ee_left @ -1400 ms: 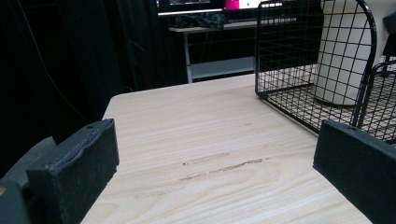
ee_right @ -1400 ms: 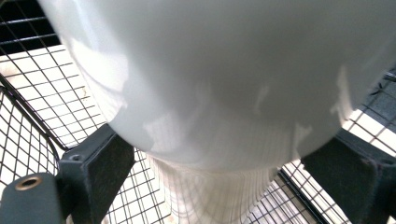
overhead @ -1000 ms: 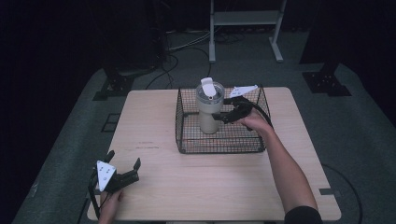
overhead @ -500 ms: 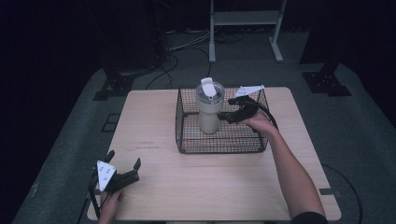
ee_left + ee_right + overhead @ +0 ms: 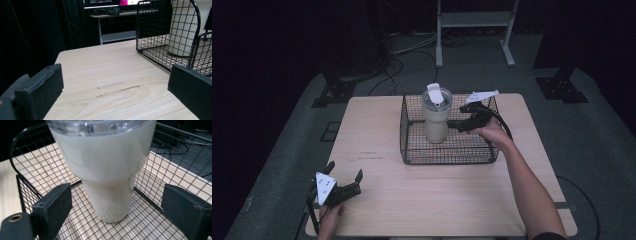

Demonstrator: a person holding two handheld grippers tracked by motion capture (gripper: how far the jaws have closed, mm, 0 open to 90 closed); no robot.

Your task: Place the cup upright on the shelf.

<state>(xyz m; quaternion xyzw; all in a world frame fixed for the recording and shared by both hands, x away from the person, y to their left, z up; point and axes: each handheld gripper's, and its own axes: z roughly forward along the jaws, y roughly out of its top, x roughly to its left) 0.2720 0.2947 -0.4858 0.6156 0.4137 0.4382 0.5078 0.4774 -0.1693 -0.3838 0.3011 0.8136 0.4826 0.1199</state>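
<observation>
In the right gripper view the top edge cuts off the cup (image 5: pixel 105 170) at its clear lid rim. In the left gripper view the wire basket (image 5: pixel 160 30) runs past the right edge, and its mesh screens the cup. On the high view, the basket wall partly hides the cup's base.

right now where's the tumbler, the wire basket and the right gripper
tumbler (image 5: pixel 436 125), high view, on its cream body below the lid
wire basket (image 5: pixel 404 131), high view, on its left wall
right gripper (image 5: pixel 460 123), high view, between its open jaws beside the tumbler
</observation>
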